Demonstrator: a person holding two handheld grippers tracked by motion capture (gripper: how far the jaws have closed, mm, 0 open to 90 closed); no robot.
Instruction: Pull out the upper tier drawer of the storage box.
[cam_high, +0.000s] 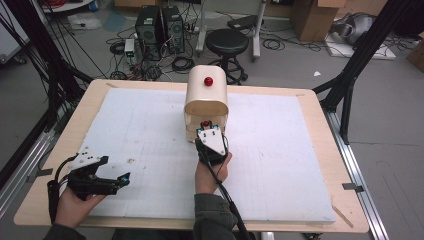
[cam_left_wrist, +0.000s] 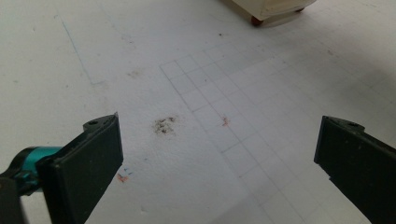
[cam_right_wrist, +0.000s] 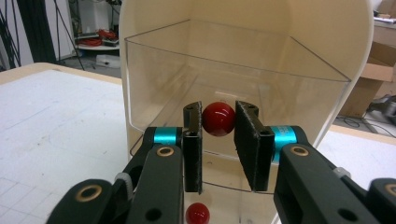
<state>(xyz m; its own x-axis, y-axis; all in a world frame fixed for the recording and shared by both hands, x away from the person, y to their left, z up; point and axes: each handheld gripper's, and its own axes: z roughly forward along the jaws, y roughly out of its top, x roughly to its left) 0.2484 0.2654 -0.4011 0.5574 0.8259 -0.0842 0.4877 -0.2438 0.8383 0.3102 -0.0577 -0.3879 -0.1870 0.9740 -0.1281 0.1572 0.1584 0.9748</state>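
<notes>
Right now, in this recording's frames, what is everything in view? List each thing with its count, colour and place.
cream arch-topped cabinet: one, cream, far centre of the board
clear plastic drawer: one, transparent, pulled out of the cabinet front
round red knob: one, red, on the drawer front, clamped between pads
second red knob: one, red, lower on the cabinet front
red top knob: one, red, on the cabinet's top
white foam board: one, white, gridded, covering the wooden table
black round stool: one, black, floor behind
left hand-held gripper: black, open, near-left
right hand-held gripper: black, shut on the knob
</notes>
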